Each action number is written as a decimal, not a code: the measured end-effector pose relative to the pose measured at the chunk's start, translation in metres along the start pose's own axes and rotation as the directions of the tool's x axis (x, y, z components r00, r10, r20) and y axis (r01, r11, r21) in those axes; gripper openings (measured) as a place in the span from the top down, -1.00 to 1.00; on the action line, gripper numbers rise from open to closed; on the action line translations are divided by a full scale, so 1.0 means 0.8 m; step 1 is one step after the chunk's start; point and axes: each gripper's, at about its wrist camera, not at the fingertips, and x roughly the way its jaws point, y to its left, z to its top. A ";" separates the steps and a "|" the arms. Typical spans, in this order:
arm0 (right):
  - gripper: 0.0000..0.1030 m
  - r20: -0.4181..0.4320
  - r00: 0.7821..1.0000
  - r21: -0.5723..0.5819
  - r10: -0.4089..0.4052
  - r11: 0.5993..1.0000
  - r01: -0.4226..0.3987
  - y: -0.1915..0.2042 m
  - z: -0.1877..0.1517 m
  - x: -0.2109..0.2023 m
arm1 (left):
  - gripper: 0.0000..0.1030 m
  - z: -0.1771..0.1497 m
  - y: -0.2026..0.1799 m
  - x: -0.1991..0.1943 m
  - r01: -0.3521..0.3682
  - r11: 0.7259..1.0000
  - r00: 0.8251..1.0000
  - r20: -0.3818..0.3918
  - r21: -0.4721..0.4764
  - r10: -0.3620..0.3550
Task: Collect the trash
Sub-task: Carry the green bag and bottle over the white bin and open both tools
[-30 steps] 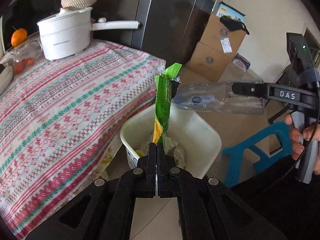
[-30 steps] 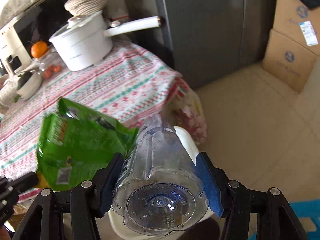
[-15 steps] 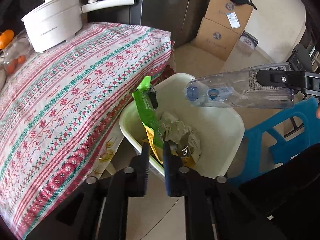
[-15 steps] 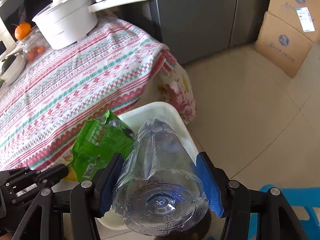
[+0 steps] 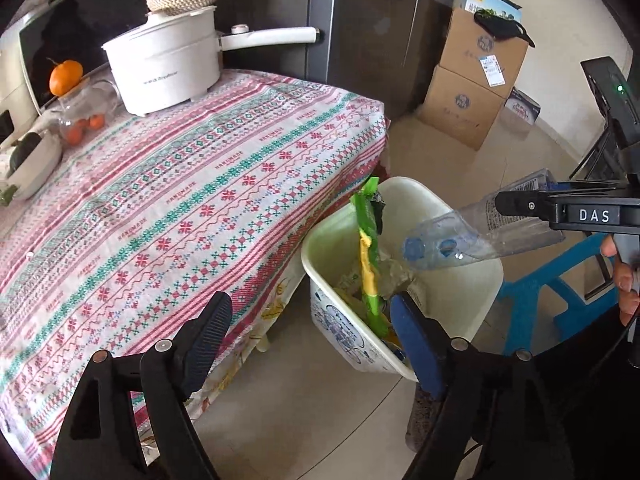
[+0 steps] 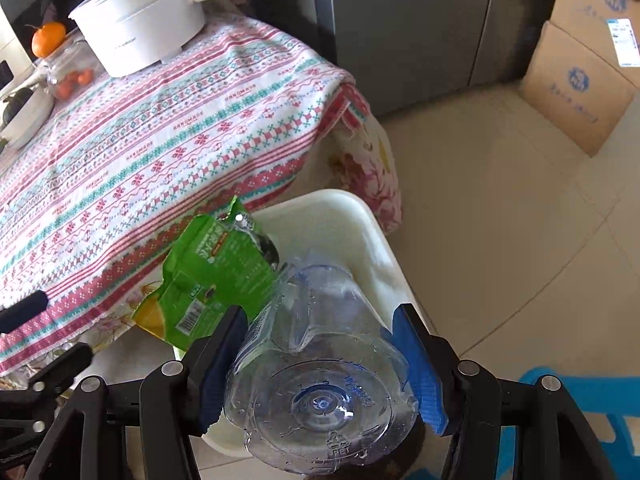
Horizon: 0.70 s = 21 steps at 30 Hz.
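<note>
A green and yellow snack wrapper (image 5: pixel 369 248) stands on edge in the white trash bin (image 5: pixel 448 308) on the floor beside the table; it also shows in the right wrist view (image 6: pixel 208 276). My left gripper (image 5: pixel 310 320) is open and empty, just above the bin's near rim. My right gripper (image 6: pixel 320 316) is shut on a clear plastic bottle (image 6: pixel 320 360), held neck-down over the white bin (image 6: pixel 340 216). The bottle (image 5: pixel 460 236) shows in the left wrist view, tilted toward the bin.
The table with a striped cloth (image 5: pixel 180 200) holds a white pot (image 5: pixel 164 68), a jar with an orange (image 5: pixel 66 76) and a bowl (image 5: pixel 28 160). Cardboard boxes (image 5: pixel 472 80) stand by the fridge (image 5: pixel 380 32). A blue stool (image 5: pixel 552 296) stands right of the bin.
My left gripper opened and let go of the green wrapper, which now stands in the bin. The right gripper lowered and tilted the bottle over the bin.
</note>
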 end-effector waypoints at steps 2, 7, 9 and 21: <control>-0.27 -0.009 1.000 -0.011 -0.014 1.000 0.014 0.005 0.001 0.005 | -0.67 -0.001 0.004 -0.007 -0.009 1.000 1.000 0.008 -0.009 0.009; -0.27 -0.050 0.999 -0.010 -0.011 1.000 0.011 0.015 0.005 0.025 | -0.73 0.001 0.013 -0.020 -0.012 0.999 0.999 0.031 -0.045 0.013; -0.28 -0.046 0.999 0.000 0.017 1.000 -0.017 0.018 0.009 0.027 | -0.75 0.000 0.015 -0.028 -0.017 0.998 0.999 0.045 -0.059 0.020; -0.51 0.093 0.992 -0.012 0.080 0.997 -0.080 0.039 -0.004 -0.019 | -0.93 -0.014 0.008 -0.086 -0.104 0.988 0.984 0.134 -0.109 0.119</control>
